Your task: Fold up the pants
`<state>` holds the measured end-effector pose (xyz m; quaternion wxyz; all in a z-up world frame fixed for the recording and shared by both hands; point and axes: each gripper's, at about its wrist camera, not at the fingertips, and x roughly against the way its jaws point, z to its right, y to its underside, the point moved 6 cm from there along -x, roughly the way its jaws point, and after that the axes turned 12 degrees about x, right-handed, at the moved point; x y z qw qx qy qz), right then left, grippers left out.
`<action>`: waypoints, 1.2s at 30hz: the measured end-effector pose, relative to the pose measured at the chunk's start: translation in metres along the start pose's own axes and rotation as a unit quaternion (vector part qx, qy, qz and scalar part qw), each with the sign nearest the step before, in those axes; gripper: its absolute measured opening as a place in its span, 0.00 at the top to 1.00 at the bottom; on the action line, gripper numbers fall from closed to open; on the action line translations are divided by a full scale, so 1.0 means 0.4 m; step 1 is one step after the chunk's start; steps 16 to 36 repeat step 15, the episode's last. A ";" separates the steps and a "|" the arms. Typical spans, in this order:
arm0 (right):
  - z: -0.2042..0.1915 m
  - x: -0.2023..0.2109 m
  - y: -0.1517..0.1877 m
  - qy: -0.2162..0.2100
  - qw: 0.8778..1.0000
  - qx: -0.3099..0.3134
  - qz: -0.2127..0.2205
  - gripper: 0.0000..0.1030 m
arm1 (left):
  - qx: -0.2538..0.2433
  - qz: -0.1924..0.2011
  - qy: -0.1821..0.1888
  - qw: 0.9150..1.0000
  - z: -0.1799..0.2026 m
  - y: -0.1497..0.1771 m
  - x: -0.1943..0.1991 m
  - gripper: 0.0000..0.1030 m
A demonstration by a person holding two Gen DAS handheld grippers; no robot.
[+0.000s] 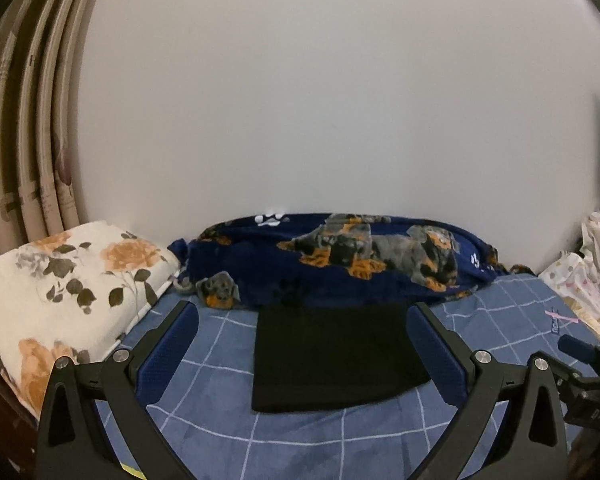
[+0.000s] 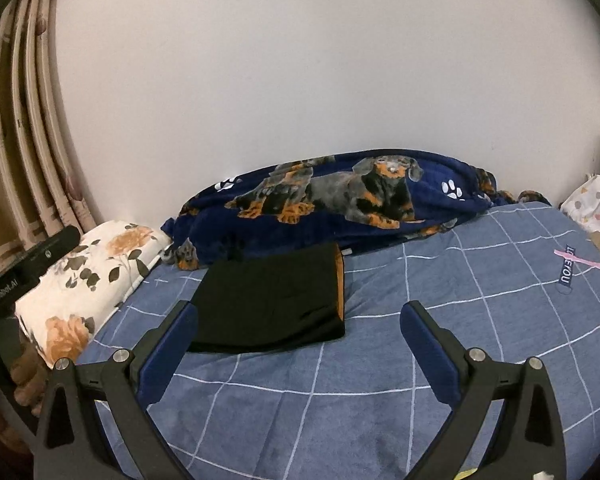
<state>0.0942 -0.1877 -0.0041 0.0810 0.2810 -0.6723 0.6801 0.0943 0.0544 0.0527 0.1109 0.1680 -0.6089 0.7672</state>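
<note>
The black fabric pants [image 1: 332, 356], folded into a compact rectangle, are seen lying flat on the bed covered with a blue sheet crossed by thin white grid lines [image 1: 284, 432]. An orange inner band is shown along the right edge of the folded pants [image 2: 268, 300] in the right wrist view. Just beyond their far edge, a navy fleece blanket printed with dachshunds and white paw marks [image 1: 360, 260] is bunched against the plain pale wall [image 1: 320, 100]. To the far left, a white pillow with orange roses and dark leaves [image 1: 68, 288] is placed beside the blanket, and striped beige curtains [image 1: 28, 140] are hung behind it. At the right edge, pale patterned bedding [image 1: 592, 268] is piled.

The left tongs [image 1: 304, 320] are held wide open above the bed, with the pants framed between the blue-padded fingers and nothing gripped. The right tongs [image 2: 300, 320] are likewise spread open and empty, positioned near the right near corner of the pants; the sheet's embroidered logo [image 2: 568, 268] is seen further right.
</note>
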 end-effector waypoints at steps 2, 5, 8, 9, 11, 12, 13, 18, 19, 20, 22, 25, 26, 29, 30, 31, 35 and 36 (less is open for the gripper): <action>-0.001 -0.001 0.002 0.001 1.000 0.002 -0.002 0.02 | 0.000 -0.007 0.002 1.000 0.000 0.011 -0.004 0.00; -0.004 -0.001 0.005 -0.001 1.000 0.002 -0.004 0.02 | -0.004 -0.020 0.006 1.000 0.004 0.028 -0.014 0.00; -0.009 -0.005 0.009 0.000 1.000 0.006 -0.008 0.02 | -0.009 -0.031 0.006 0.999 0.006 0.049 -0.028 0.00; -0.011 -0.005 0.012 -0.001 1.000 0.006 -0.010 0.02 | -0.010 -0.031 0.001 0.999 0.005 0.055 -0.031 0.00; -0.014 -0.004 0.016 -0.003 1.000 0.005 -0.011 0.02 | -0.012 -0.025 -0.004 1.000 0.003 0.061 -0.032 0.00; -0.017 -0.005 0.017 -0.002 1.000 0.007 -0.011 0.02 | -0.012 -0.024 -0.006 1.000 0.002 0.063 -0.032 0.00; -0.018 -0.006 0.017 -0.001 1.000 0.009 -0.011 0.02 | -0.010 -0.027 -0.005 1.000 0.001 0.066 -0.033 0.00; -0.024 -0.004 0.016 -0.001 1.000 0.012 -0.010 0.02 | -0.007 -0.032 -0.002 0.999 0.001 0.069 -0.037 0.00; -0.024 -0.004 0.016 -0.001 1.000 0.012 -0.010 0.02 | -0.007 -0.032 -0.002 0.999 0.001 0.069 -0.037 0.00; -0.024 -0.004 0.016 -0.001 1.000 0.012 -0.010 0.02 | -0.007 -0.032 -0.002 0.999 0.001 0.069 -0.037 0.00; -0.024 -0.004 0.016 -0.001 1.000 0.012 -0.010 0.02 | -0.007 -0.032 -0.002 0.999 0.001 0.069 -0.037 0.00; -0.024 -0.004 0.016 -0.001 1.000 0.012 -0.010 0.02 | -0.007 -0.032 -0.002 0.999 0.001 0.069 -0.037 0.00; -0.024 -0.004 0.016 -0.001 1.000 0.012 -0.010 0.02 | -0.007 -0.032 -0.002 0.999 0.001 0.069 -0.037 0.00; -0.024 -0.004 0.016 -0.001 1.000 0.012 -0.010 0.02 | -0.007 -0.032 -0.002 0.999 0.001 0.069 -0.037 0.00; -0.024 -0.004 0.016 -0.001 1.000 0.012 -0.010 0.02 | -0.007 -0.032 -0.002 0.999 0.001 0.069 -0.037 0.00; -0.024 -0.004 0.016 -0.001 1.000 0.012 -0.010 0.02 | -0.007 -0.032 -0.002 0.999 0.001 0.069 -0.037 0.00; -0.024 -0.004 0.016 -0.001 1.000 0.012 -0.010 0.02 | -0.007 -0.032 -0.002 0.999 0.001 0.069 -0.037 0.00; -0.024 -0.004 0.016 -0.001 1.000 0.012 -0.010 0.02 | -0.007 -0.032 -0.002 0.999 0.001 0.069 -0.037 0.00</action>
